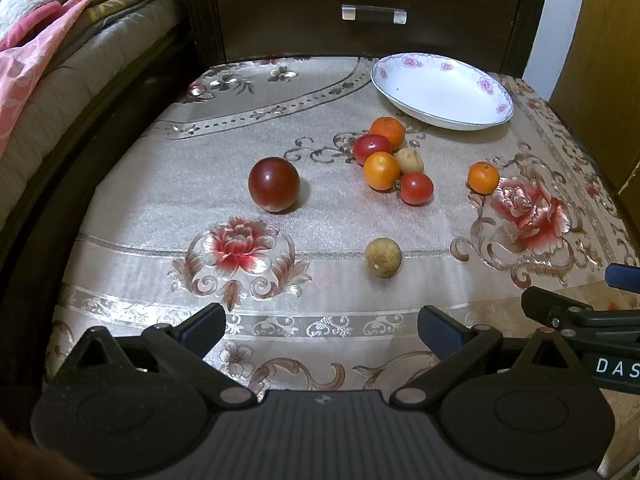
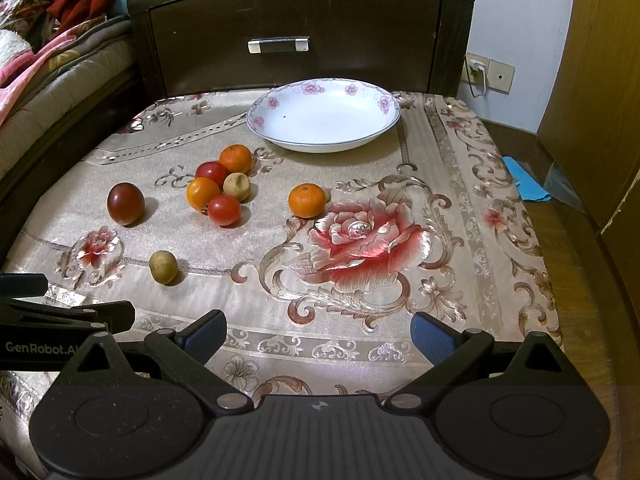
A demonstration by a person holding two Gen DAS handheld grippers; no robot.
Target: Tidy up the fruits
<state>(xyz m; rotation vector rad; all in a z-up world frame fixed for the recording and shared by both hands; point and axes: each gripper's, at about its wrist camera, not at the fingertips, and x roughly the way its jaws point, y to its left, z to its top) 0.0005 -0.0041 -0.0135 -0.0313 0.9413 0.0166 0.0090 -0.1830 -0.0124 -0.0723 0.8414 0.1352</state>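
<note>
Fruits lie on a floral tablecloth (image 1: pixel 160 208). A dark red fruit (image 1: pixel 274 184) (image 2: pixel 125 203) sits at the left. A cluster (image 1: pixel 390 160) (image 2: pixel 222 186) holds two oranges, two small red fruits and a tan one. A lone orange (image 1: pixel 483 177) (image 2: pixel 307 200) lies to its right. A tan round fruit (image 1: pixel 383 257) (image 2: pixel 163 267) lies nearest. An empty white flowered plate (image 1: pixel 442 92) (image 2: pixel 324 114) stands at the back. My left gripper (image 1: pixel 322 326) and right gripper (image 2: pixel 318 336) are open and empty, held over the table's near edge.
A dark wooden drawer front with a metal handle (image 1: pixel 374 14) (image 2: pixel 278 45) rises behind the table. A bed with blankets (image 1: pixel 48 40) lies at the left. A wall socket (image 2: pixel 478 68), wooden furniture (image 2: pixel 600 100) and a blue cloth (image 2: pixel 526 184) on the floor are at the right.
</note>
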